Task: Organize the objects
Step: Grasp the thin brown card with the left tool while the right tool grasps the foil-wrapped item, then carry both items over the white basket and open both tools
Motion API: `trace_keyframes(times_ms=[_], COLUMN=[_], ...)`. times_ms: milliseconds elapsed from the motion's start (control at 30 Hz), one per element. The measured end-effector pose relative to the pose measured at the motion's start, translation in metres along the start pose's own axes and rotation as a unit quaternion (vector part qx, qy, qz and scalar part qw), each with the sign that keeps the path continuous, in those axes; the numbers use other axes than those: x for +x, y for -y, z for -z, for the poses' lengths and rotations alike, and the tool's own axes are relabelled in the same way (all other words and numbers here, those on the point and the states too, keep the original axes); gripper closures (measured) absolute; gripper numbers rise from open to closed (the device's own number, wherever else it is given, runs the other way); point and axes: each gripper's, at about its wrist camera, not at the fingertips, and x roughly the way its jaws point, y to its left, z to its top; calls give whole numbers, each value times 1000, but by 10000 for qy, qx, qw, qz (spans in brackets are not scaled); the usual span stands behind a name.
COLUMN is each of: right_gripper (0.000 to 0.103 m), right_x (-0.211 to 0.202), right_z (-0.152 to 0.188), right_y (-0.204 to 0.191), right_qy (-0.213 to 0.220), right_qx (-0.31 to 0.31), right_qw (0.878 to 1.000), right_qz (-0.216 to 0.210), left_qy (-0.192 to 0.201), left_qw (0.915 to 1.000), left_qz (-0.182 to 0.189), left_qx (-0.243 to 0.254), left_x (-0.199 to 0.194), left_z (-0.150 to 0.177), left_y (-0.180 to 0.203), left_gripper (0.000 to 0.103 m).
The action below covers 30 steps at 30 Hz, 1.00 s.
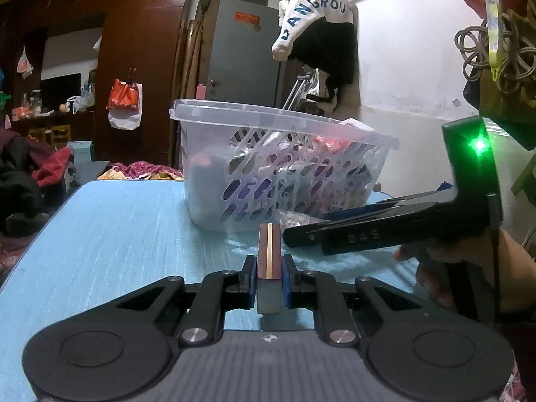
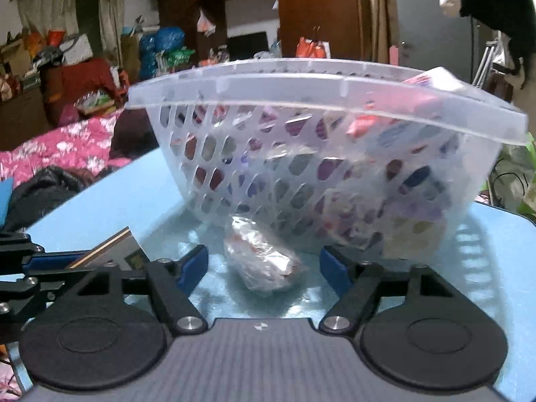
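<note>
My left gripper (image 1: 269, 261) is shut on a flat maroon box with a gold stripe (image 1: 269, 251), held just above the blue table (image 1: 110, 234). The box also shows in the right wrist view (image 2: 110, 249) at the left. My right gripper (image 2: 263, 261) is open, its blue pads on either side of a clear plastic-wrapped packet (image 2: 263, 259) that lies on the table (image 2: 100, 201) in front of a clear perforated basket (image 2: 301, 154). The basket (image 1: 268, 164) holds several packets and stands at the far middle of the table. The right gripper's body (image 1: 385, 231) shows at the right of the left wrist view.
A bed with pink floral bedding (image 2: 60, 154) and dark clothes lies left of the table. A dark wooden wardrobe (image 1: 134, 50) and a grey door (image 1: 244, 53) stand behind. Clothes hang at a white wall (image 1: 321, 33) on the right.
</note>
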Motion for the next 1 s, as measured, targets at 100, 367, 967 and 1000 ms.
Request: trace_keyframes(times_ms=[100, 367, 967, 1000], right_gripper=[49, 49, 49, 49], right_x=[0, -56, -107, -95], right_z=[1, 28, -117, -125], right_y=[-5, -5, 14, 17], right_qy=[-23, 730, 1844, 1671], right_qx=[-124, -5, -52, -79], right_qw=[9999, 9973, 9812, 9840], right_qz=[63, -33, 573, 608], left_qy=[-2, 147, 636, 550], left_qw=[10000, 9998, 9974, 9978], left_qz=[-5, 84, -130, -211], left_qx=[-71, -137, 302, 290], left_x=[0, -12, 18, 28], left_z=[2, 12, -181, -185], left_y=[-3, -1, 17, 15], left_gripper=[85, 85, 85, 85])
